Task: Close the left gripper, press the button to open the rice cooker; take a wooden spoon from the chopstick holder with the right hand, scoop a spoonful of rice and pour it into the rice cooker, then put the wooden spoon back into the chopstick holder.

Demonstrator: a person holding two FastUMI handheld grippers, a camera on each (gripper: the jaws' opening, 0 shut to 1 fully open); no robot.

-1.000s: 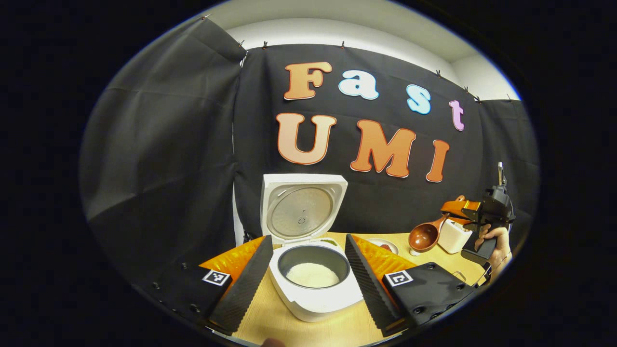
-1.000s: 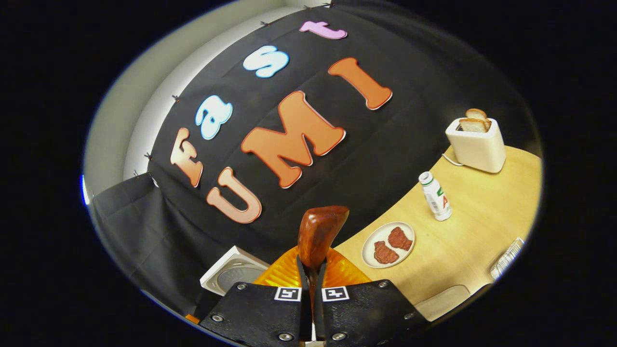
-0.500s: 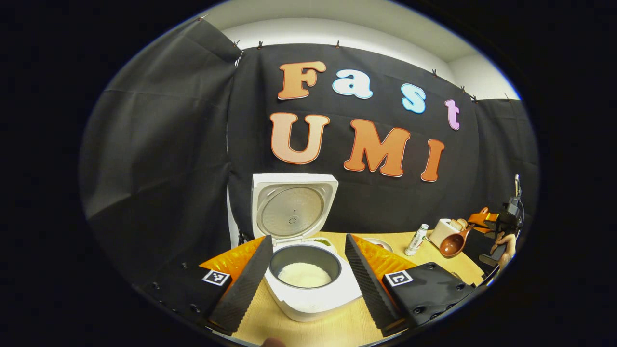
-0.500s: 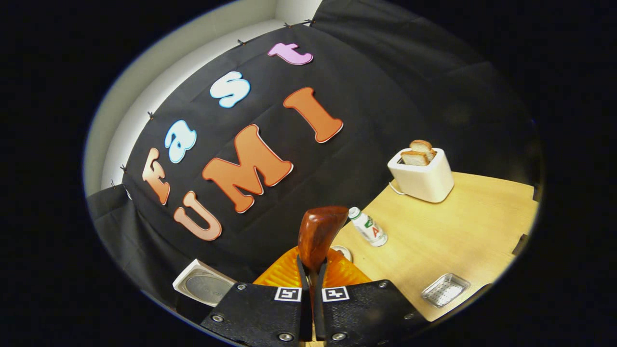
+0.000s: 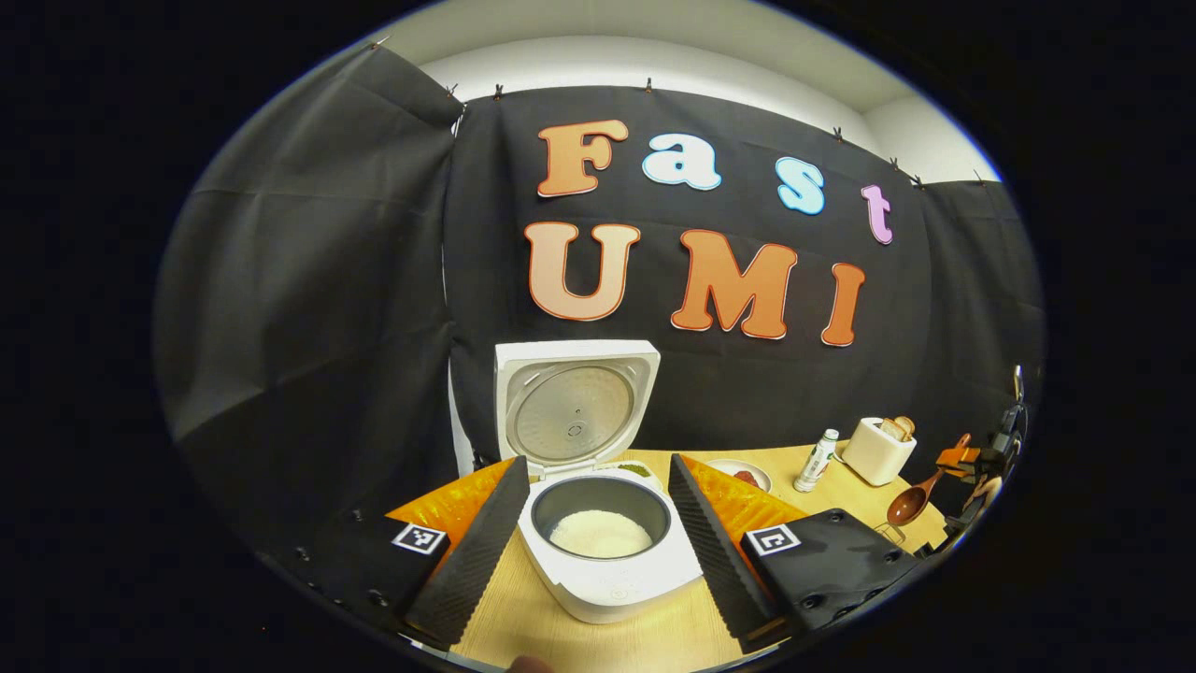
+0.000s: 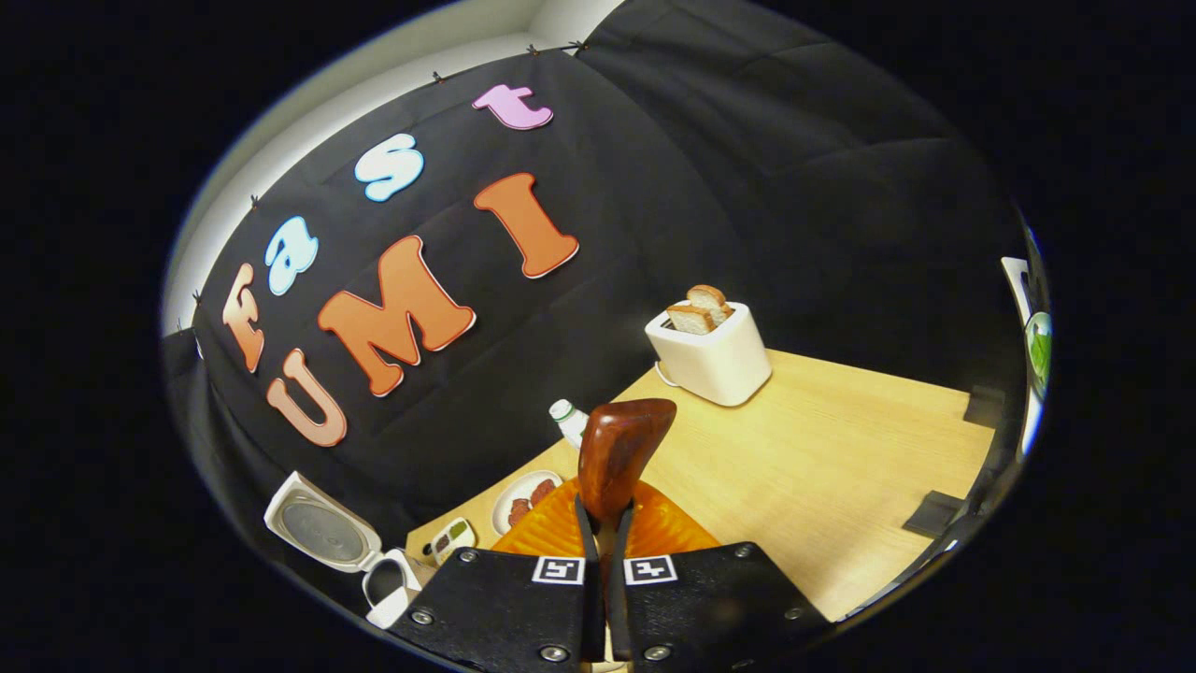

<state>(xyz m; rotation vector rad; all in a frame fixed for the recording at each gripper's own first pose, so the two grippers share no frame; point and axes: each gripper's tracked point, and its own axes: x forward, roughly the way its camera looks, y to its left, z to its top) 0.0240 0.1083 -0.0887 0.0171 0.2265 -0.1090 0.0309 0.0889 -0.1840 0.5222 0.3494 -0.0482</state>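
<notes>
Both fingers of the right gripper [image 6: 605, 598] pinch the wooden spoon [image 6: 619, 453], its long axis running forward, bowl outermost. Left gripper [image 5: 590, 537] fingers are spread, flanking the open rice cooker [image 5: 598, 523] on the tabletop [image 6: 822, 477].

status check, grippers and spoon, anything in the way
Left gripper open, framing the open rice cooker, rice inside. Right gripper shut on wooden spoon, held over the table. Nothing blocking.
</notes>
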